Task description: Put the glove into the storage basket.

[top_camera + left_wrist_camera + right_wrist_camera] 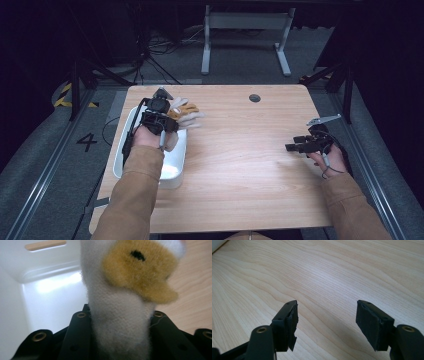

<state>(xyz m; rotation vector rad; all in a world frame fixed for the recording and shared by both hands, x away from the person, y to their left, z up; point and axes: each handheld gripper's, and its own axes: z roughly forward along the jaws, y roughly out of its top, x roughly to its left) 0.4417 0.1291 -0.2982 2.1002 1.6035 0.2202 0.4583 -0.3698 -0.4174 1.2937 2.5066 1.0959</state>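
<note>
Left gripper (120, 322) clamped on plush toy (130, 285) over white bin's (176, 165) far end; right gripper (327, 322) jaws apart, empty, over table (324, 270).

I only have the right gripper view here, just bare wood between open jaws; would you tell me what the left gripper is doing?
Observer: The left gripper is shut on a white and tan plush toy.
Operator: Thank you. Where is it holding the toy?
Observer: Over the far end of a white bin at the table's left edge.
Operator: And is anything near my right gripper?
Observer: No, the right gripper sits by the table's right edge, far from the bin.
</note>
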